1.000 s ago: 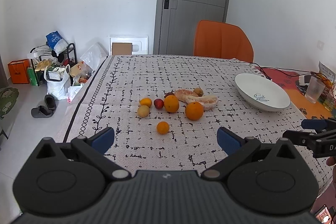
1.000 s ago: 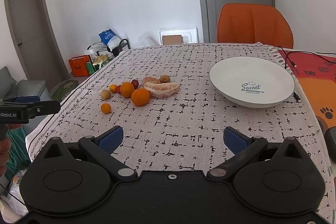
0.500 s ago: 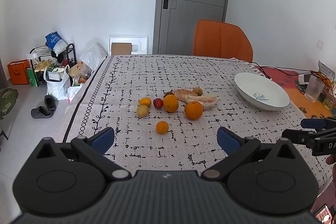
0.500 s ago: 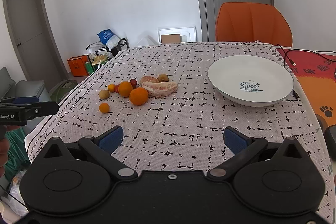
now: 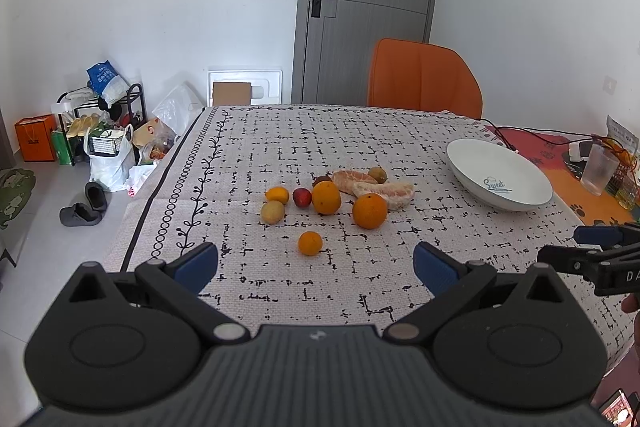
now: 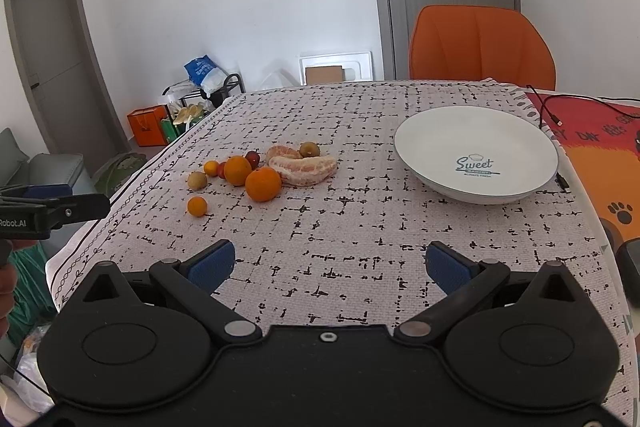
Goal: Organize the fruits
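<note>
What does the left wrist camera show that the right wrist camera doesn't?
Only the left wrist view shows the clear cup past the plate, and the slippers on the floor. Only the right wrist view shows the second door and the grey sofa. Both show the fruit pile, the empty white plate, the orange chair, and both grippers open: left gripper, right gripper.

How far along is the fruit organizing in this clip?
Nothing looks done yet: the white bowl is empty. Nothing is in hand either; the left gripper and right gripper both hover over the tablecloth with jaws open. Everything is left: the oranges, the small orange, the peeled segments and the other small fruits sit on the cloth.
</note>
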A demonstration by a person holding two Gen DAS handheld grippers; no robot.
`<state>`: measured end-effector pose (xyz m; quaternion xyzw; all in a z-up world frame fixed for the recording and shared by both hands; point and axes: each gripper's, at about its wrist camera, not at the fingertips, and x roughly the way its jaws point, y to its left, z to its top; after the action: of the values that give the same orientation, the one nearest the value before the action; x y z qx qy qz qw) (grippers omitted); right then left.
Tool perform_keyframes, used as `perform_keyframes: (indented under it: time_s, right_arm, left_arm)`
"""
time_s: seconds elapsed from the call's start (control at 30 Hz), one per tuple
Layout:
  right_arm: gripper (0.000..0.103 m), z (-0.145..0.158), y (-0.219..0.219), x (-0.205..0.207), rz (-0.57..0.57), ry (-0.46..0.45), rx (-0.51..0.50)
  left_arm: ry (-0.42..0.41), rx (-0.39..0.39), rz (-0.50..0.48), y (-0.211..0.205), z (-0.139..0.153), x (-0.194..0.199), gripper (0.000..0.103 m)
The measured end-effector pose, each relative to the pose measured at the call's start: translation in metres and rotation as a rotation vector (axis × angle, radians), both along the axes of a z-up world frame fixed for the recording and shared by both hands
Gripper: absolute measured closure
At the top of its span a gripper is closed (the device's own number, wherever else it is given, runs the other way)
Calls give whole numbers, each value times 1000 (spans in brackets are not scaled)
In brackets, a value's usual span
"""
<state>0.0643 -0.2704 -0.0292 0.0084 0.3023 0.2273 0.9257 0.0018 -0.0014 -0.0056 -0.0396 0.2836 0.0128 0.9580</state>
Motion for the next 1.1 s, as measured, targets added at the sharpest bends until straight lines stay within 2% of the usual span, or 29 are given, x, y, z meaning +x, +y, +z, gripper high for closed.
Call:
perform_keyframes:
  time_s: [0.53, 0.97, 1.1]
  right_arm:
    - [0, -7, 3, 3, 10, -9, -2]
    - [0, -29, 14, 25, 51, 19, -10]
    - [0, -33, 18, 31, 85, 20, 16]
  left_arm:
    - [11, 10, 8, 3, -8, 3, 0]
    - [44, 23, 16, 5, -30, 32, 0]
    - [41, 15, 28, 8, -37, 43, 0]
